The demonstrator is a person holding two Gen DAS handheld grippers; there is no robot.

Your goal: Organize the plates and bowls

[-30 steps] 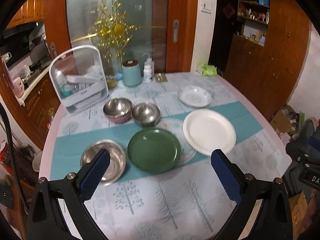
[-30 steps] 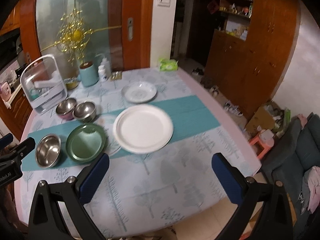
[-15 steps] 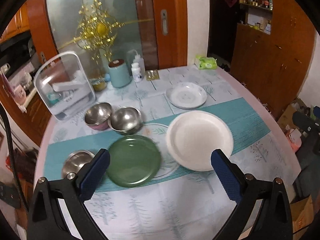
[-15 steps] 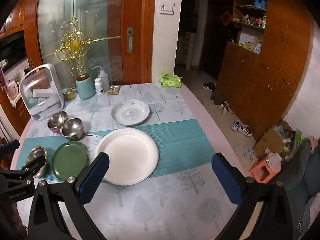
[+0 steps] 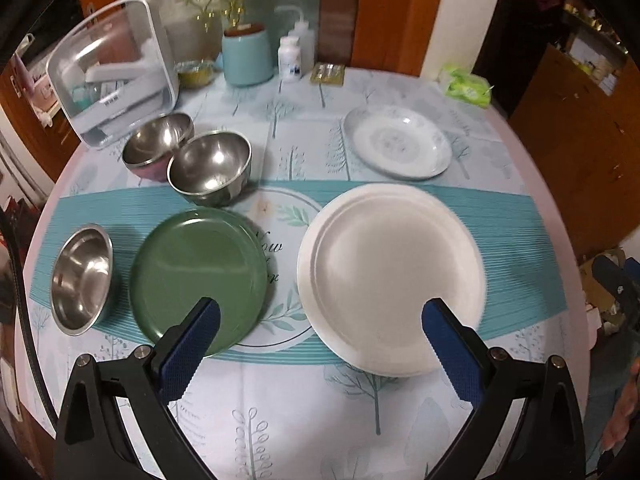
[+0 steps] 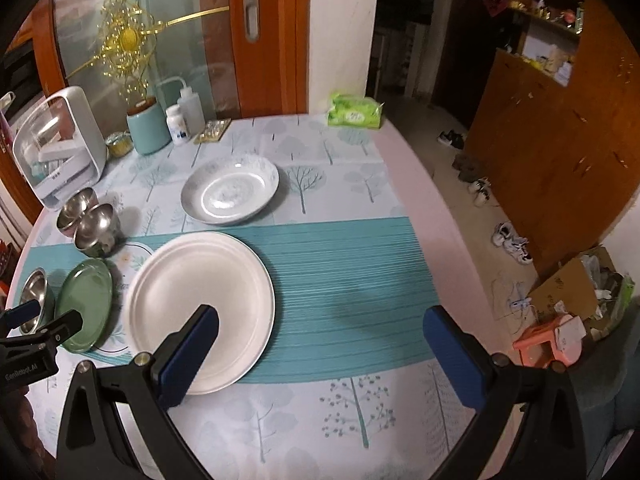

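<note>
A large white plate [image 5: 390, 276] lies on the teal runner, with a green plate [image 5: 198, 276] to its left and a patterned shallow plate [image 5: 398, 142] behind it. Three steel bowls are out: one [image 5: 80, 280] at the left edge and two touching ones [image 5: 208, 168] [image 5: 156, 148] further back. My left gripper [image 5: 320, 334] hovers open above the near rims of the green and white plates, holding nothing. In the right wrist view the right gripper [image 6: 320, 344] is open over the runner, its left finger over the white plate [image 6: 200, 300]. The green plate [image 6: 84, 304] and patterned plate [image 6: 230, 190] show there too.
At the back left stand a white lidded rack [image 5: 112, 76], a teal canister [image 5: 246, 56], two bottles [image 5: 290, 58] and a green tissue pack [image 5: 468, 86]. The round table's right edge [image 6: 432, 200] drops to a floor with shoes and a pink stool [image 6: 552, 340].
Both grippers have moved forward and lower toward the table. The plates now loom larger, and the left view has swung right from the steel bowl toward the two plates. Nothing on the table has moved.
</note>
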